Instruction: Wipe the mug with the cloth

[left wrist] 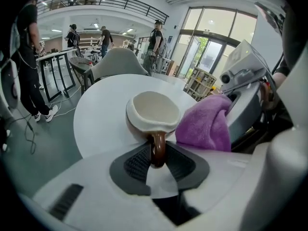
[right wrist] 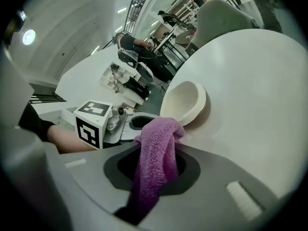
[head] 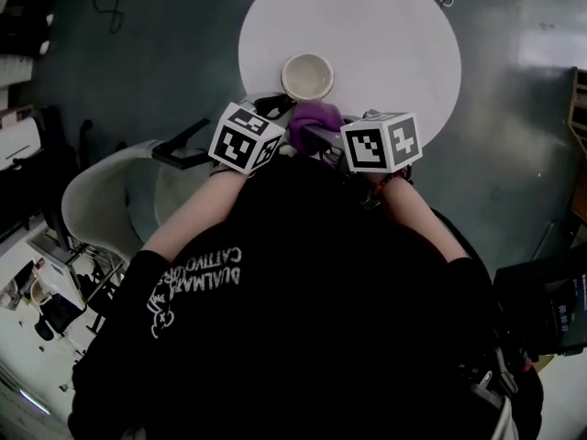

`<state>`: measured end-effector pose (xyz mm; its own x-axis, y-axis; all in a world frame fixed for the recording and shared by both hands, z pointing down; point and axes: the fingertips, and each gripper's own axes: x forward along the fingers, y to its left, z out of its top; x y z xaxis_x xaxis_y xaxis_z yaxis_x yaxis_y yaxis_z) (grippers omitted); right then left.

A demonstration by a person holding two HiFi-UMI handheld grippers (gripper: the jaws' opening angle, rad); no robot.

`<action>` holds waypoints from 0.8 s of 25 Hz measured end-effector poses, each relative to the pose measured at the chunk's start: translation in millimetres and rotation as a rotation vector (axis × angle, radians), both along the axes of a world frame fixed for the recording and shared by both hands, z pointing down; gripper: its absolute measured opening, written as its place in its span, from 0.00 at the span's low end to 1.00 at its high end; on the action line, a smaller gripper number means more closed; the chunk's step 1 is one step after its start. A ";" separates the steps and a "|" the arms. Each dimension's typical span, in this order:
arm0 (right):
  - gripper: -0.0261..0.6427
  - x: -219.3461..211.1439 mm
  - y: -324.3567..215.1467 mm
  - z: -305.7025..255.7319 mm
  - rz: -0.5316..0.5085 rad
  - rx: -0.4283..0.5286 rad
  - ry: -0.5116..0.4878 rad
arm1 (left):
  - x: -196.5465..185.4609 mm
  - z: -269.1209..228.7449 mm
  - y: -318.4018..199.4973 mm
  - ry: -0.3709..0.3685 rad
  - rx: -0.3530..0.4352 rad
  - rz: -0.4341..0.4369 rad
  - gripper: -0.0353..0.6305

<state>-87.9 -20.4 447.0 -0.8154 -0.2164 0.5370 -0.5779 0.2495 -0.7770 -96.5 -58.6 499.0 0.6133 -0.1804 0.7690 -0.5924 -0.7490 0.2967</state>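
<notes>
We see the left gripper (left wrist: 158,161) with its 2 jaws pinching the brown handle of the mug (left wrist: 153,110). The cup body is just ahead of the jaws, upright on the round white table (left wrist: 96,114). The right gripper's (right wrist: 155,171) 2 jaws clamp the purple cloth (right wrist: 159,143). It bunches out ahead of them, just beside the mug.

Bright overhead lamps (window daylight too); fisheye edges darken and blur
</notes>
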 end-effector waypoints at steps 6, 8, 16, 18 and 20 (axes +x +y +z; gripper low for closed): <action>0.13 0.3 -19.8 11.6 -0.070 -0.003 -0.006 | 6.6 3.2 -13.3 -0.031 0.000 -0.006 0.16; 0.13 -1.2 -18.9 12.9 -0.093 -0.009 -0.015 | 6.4 2.9 -12.3 -0.037 -0.001 -0.001 0.16; 0.13 6.4 -25.1 25.3 -0.086 -0.052 -0.048 | 10.5 7.5 -14.2 -0.048 -0.010 0.009 0.15; 0.13 4.3 -22.7 25.5 -0.093 -0.050 -0.046 | 7.6 7.6 -10.6 -0.051 -0.013 0.012 0.15; 0.13 7.0 -23.8 26.5 -0.098 -0.049 -0.044 | 8.5 8.3 -9.8 -0.055 -0.017 0.016 0.15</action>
<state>-80.9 -44.2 473.5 -0.8546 -0.1087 0.5078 -0.5173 0.2647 -0.8139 -88.0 -68.4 507.3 0.5731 -0.1572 0.8043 -0.5957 -0.7539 0.2771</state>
